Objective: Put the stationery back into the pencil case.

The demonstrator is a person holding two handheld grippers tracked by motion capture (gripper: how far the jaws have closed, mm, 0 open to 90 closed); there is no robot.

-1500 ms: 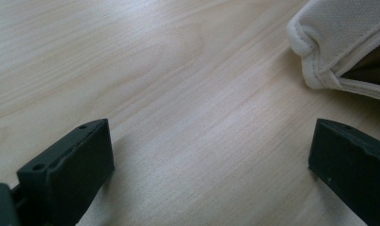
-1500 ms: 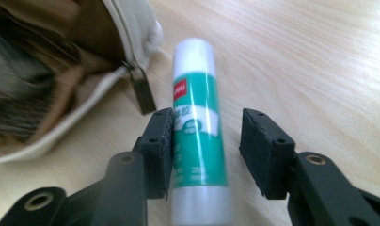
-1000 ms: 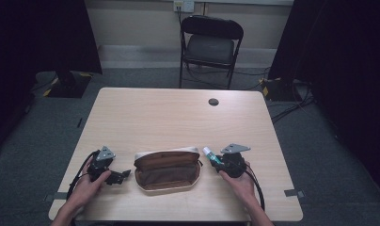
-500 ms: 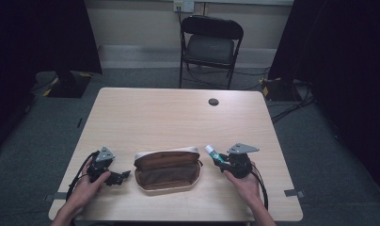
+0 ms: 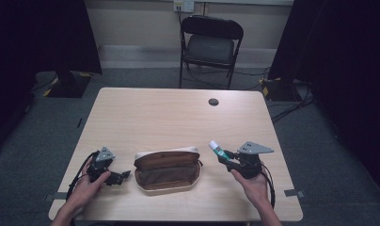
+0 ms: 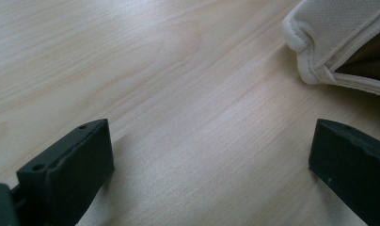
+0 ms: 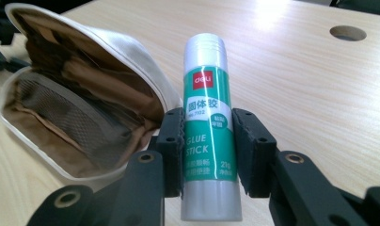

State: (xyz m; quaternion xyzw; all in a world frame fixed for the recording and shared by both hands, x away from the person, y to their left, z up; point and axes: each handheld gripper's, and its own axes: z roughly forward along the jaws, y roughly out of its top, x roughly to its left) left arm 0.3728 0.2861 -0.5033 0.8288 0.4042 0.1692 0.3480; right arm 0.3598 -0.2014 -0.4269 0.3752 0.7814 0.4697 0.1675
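Gripping a glue stick, your right gripper hovers right of the open pouch; your left gripper rests wide open, left of it

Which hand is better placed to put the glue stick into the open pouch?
Right: the right gripper is clamped on the glue stick beside the open pouch. The left gripper is open with nothing between its jaws.

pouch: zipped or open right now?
Open. The pouch lies on the table with its mouth spread, showing the brown lining and mesh pocket in the right gripper view. I see nothing inside it.
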